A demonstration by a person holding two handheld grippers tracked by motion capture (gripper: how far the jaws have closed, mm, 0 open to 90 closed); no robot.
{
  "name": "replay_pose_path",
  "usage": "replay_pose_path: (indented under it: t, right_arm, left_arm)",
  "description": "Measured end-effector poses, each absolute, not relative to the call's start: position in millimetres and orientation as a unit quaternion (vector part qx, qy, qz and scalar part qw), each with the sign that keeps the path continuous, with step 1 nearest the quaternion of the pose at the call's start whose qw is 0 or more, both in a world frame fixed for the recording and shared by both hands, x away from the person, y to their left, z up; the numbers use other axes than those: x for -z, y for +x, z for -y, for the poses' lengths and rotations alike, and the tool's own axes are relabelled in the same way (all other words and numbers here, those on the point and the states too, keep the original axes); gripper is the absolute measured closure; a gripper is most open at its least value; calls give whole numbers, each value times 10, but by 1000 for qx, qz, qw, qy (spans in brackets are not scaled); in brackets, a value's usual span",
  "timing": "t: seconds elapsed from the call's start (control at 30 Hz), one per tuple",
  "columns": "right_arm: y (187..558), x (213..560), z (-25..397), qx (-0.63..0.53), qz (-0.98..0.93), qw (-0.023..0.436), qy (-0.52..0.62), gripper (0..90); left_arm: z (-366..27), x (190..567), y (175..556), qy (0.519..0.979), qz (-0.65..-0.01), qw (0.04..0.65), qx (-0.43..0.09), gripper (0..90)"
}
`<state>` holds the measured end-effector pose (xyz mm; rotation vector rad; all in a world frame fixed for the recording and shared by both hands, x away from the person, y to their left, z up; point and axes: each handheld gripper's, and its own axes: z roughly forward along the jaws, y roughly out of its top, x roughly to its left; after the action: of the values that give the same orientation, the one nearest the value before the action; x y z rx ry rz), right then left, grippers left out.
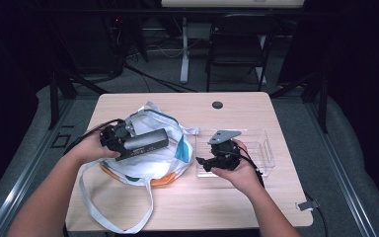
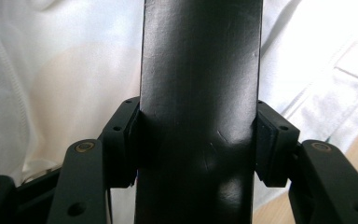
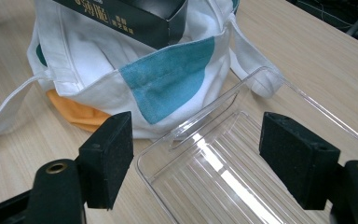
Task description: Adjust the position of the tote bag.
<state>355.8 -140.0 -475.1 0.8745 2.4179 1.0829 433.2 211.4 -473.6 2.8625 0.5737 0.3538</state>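
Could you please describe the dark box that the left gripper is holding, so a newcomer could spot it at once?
Start at the light wooden table and find the white cloth bag with teal patches on its left half. Above the bag's mouth, the left gripper clamps a long, dark box. It is the one dark, straight-edged thing against the white cloth, unlike the clear plastic tray beside.

Left fingers [image 2: 268, 144] clamped, right fingers [image 3: 107, 158] apart.
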Motion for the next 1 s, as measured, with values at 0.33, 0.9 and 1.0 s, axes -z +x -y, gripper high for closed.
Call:
replay_pose_path:
  t: [0.33, 0.9, 1.0]
  right_arm:
    - [3550, 4746, 1399, -382, -853, 184, 305, 256]
    - [3543, 4741, 1404, -381, -851, 195, 304, 268]
    - [3536, 4716, 1405, -391, -847, 192, 305, 283]
  left_arm:
    - [-2117, 4576, 4252, 968, -188, 101, -130, 433]
    - [-2141, 4420, 4201, 967, -179, 111, -144, 434]
    - [-2135, 4399, 4185, 966, -179, 112, -146, 433]
